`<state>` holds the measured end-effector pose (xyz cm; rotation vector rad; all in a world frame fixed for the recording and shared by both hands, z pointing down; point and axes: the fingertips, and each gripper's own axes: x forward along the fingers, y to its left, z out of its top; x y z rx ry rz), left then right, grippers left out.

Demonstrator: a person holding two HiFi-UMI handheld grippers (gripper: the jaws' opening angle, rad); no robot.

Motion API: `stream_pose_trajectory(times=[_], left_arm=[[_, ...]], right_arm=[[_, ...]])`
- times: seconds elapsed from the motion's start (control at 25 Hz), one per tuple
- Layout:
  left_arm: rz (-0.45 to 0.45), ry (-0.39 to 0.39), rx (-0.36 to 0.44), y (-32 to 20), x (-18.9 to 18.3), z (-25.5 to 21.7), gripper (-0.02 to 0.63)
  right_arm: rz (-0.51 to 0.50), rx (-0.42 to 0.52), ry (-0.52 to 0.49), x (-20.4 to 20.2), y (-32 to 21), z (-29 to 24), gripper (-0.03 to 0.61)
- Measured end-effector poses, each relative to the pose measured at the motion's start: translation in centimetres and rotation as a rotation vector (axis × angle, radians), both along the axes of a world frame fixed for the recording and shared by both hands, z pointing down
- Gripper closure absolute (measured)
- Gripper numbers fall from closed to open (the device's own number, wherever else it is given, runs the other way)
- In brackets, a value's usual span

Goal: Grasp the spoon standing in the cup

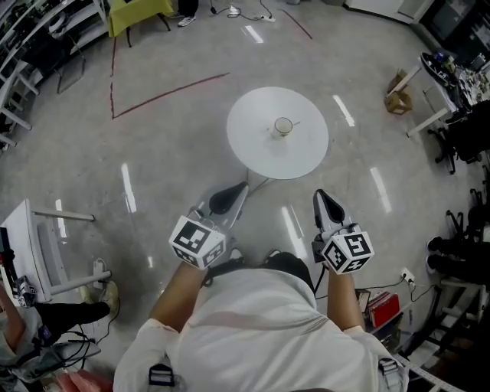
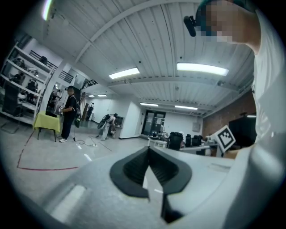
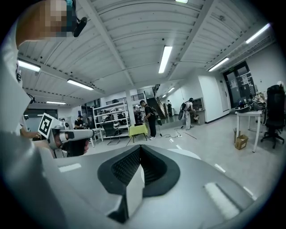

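A small cup [image 1: 283, 127] with a thin spoon [image 1: 290, 123] standing in it sits in the middle of a round white table [image 1: 260, 145] in the head view. Both grippers hang well short of the table, held close to the person's body. My left gripper [image 1: 239, 190] [image 2: 149, 150] has its jaws together with nothing between them. So does my right gripper [image 1: 321, 195] [image 3: 140, 150], which is shut and empty. The gripper views point up and across the room, and neither shows the cup. A sliver of the white table [image 3: 190, 154] shows past the right jaws.
Red tape lines [image 1: 164, 92] mark the floor left of the table. A yellow table [image 1: 138, 11] stands far back, a cardboard box [image 1: 398, 101] and a white desk [image 1: 430, 115] at right, a white rack [image 1: 38, 256] at left. People [image 2: 69, 112] stand far off.
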<state>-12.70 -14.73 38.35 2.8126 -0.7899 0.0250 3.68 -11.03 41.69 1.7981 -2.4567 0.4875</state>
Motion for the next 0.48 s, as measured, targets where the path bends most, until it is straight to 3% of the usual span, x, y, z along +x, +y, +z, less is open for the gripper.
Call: stream_pose_trajectory(times=[0.28,0.48], left_arm=[[-0.035,-0.026,-0.004,-6.3,4.4,0.6,0.612],[-0.097,-0.04,-0.006,-12.2,10.3,0.8,0.612]], right_arm=[[-0.021,0.002,-0.03,5.1,-7.4,0.9,0.574],[-0.096,-0.001,-0.061,10.1,-14.2,1.8,0.574]])
